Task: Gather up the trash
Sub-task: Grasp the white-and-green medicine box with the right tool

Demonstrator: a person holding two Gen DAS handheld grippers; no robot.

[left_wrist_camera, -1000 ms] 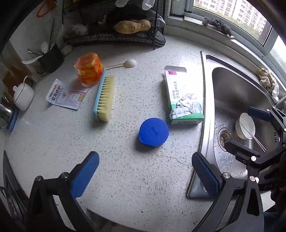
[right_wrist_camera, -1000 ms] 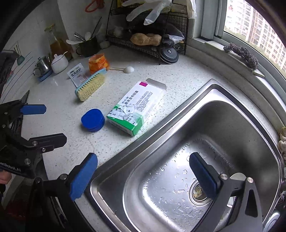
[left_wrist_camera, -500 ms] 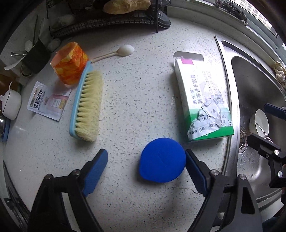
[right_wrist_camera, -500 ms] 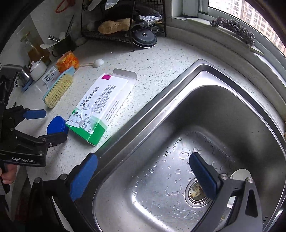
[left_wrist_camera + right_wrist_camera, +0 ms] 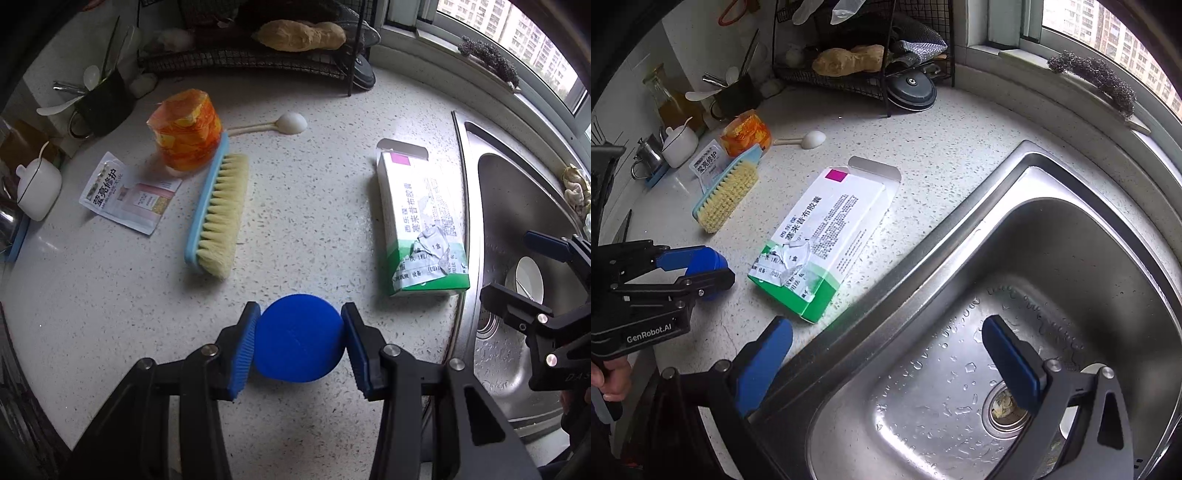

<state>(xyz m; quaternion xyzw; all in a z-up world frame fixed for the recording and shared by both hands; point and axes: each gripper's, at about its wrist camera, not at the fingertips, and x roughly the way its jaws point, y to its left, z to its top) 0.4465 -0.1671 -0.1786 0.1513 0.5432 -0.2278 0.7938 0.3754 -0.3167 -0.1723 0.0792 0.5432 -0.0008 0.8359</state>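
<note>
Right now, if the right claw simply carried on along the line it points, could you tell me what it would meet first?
Most likely the steel sink: the right claw points down over its near rim, nothing between its open fingers. Depth is unclear, so rim or wet basin floor could come first.

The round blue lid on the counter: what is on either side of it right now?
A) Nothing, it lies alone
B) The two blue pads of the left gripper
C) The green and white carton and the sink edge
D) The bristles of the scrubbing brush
B: the round blue lid sits between the pads of the left gripper, whose jaws are closing on it, one pad against each side.
</note>
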